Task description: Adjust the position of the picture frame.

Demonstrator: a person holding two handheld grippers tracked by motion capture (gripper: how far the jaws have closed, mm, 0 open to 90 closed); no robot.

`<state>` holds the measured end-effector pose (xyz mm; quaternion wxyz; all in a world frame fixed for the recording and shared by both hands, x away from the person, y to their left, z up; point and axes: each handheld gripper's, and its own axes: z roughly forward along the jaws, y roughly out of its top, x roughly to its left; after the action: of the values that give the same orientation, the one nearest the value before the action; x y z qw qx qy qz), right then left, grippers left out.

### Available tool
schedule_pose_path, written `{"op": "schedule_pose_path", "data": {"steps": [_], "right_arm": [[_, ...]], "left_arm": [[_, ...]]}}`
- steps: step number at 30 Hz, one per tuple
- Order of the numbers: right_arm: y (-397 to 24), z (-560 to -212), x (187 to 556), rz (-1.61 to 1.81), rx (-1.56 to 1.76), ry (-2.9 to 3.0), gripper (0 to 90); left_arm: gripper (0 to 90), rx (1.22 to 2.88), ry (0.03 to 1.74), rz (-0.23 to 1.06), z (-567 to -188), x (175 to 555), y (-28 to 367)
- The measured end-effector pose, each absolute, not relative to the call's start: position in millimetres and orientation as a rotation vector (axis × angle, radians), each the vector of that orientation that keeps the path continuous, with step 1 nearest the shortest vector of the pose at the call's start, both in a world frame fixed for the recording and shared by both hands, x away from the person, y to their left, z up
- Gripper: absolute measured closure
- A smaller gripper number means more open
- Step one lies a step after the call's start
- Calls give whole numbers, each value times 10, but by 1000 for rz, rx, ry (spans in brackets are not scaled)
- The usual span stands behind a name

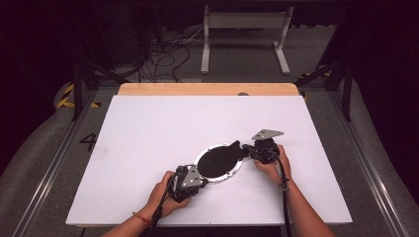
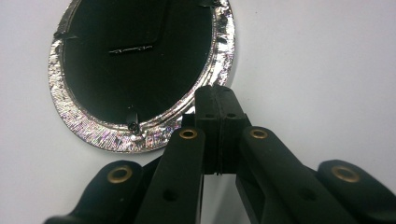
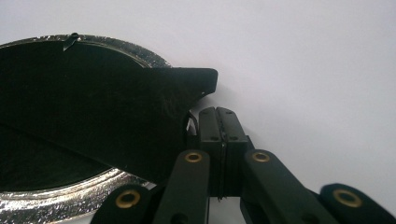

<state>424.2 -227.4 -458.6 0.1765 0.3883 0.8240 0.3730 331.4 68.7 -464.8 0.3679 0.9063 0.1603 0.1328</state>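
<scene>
An oval picture frame (image 1: 233, 171) lies face down on the white table, with a silver rim (image 2: 93, 135) around a black back panel (image 2: 135, 70). Its black stand flap (image 1: 233, 147) is raised off the back at the right end and sticks out past the rim (image 3: 191, 81). My left gripper (image 1: 197, 171) is shut at the frame's near left edge, its tips (image 2: 218, 91) right beside the rim with nothing between them. My right gripper (image 1: 247, 149) is shut too, its tips (image 3: 220, 112) just under and beside the lifted flap, not clamping it.
The white tabletop (image 1: 148, 123) has a wooden strip (image 1: 207, 89) along its far edge. Beyond it on the floor stand a grey metal frame (image 1: 245, 29) and loose cables (image 1: 163, 59). Dark rails (image 1: 346, 94) flank the table.
</scene>
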Motion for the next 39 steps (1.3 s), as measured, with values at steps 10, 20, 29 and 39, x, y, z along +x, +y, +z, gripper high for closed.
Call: {"op": "schedule_pose_path", "data": {"steps": [10,20,29,39], "right_arm": [[-2256,-4572,4182,1052,1081,2366,900],[-2220,-4565,4115,1047,1046,2394,900],[-2207,-4555,4059,1044,1016,2430,900],[-2174,-4546,3978,1031,979,2458,900]], "left_arm": [[899,2304,498,366,-4656,3470,843],[897,2289,547,394,-4664,3614,956],[878,2271,594,392,-4672,3705,1035],[899,2272,624,425,-4666,3769,1080]]}}
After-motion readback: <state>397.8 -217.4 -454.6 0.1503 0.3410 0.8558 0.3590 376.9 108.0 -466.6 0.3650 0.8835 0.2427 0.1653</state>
